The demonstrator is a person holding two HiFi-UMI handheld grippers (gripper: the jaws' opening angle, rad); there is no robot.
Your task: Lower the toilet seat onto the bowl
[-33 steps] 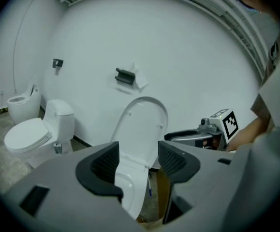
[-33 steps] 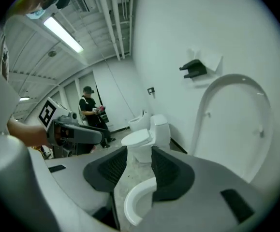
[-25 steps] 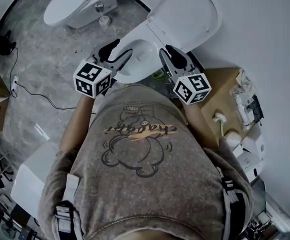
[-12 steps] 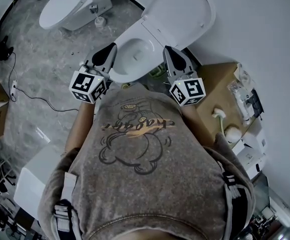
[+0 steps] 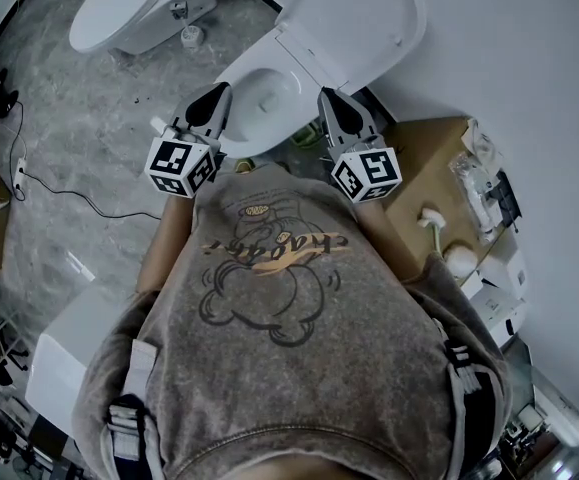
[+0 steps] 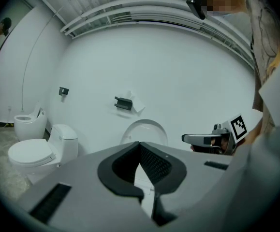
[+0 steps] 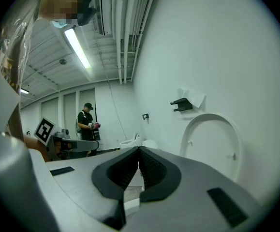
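The toilet seat is seen raised against the wall at upper centre, above the bowl. The left gripper and right gripper are closed on nothing, either side of the bowl.

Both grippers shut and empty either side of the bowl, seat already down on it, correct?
No: the toilet seat stands raised against the wall, not on the bowl; the right gripper view shows it. The left gripper and right gripper are shut and empty.
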